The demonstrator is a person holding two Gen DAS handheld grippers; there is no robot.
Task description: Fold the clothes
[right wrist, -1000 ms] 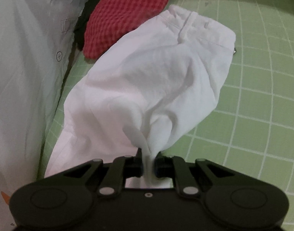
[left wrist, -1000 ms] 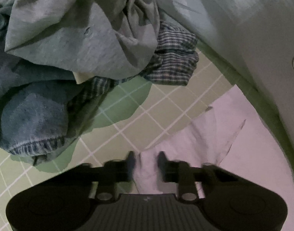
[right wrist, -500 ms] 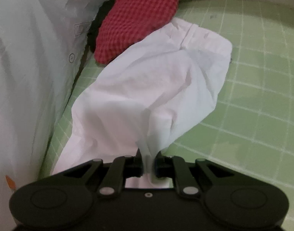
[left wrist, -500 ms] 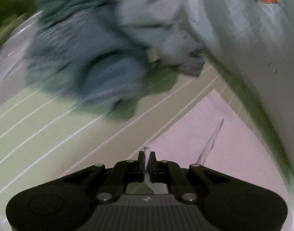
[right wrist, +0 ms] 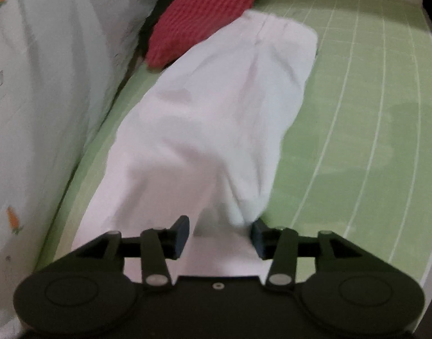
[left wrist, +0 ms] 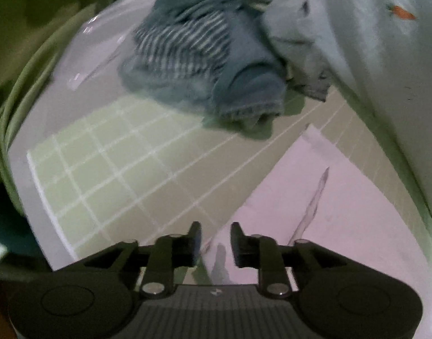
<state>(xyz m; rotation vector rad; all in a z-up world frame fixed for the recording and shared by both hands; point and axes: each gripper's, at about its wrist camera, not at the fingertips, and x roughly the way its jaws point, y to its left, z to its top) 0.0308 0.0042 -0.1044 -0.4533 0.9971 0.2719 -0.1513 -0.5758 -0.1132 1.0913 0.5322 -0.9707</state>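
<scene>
White trousers (right wrist: pixel 216 130) lie stretched lengthwise on the green grid mat (right wrist: pixel 371 141), waistband at the far end. My right gripper (right wrist: pixel 219 236) is open, its jaws standing either side of the near leg end without pinching it. In the left wrist view the white cloth (left wrist: pixel 343 212) lies flat at the lower right. My left gripper (left wrist: pixel 213 241) is open just over the cloth's near edge, holding nothing.
A pile of blue, striped and grey clothes (left wrist: pixel 216 56) lies at the far end of the mat (left wrist: pixel 125 152). A folded red checked cloth (right wrist: pixel 199 19) lies beyond the trousers. A white carrot-print sheet (right wrist: pixel 46 84) runs along one side.
Both grippers were shut on the white trousers and have now opened, letting the cloth go. The trousers have settled flatter on the mat and both grippers have drawn back.
</scene>
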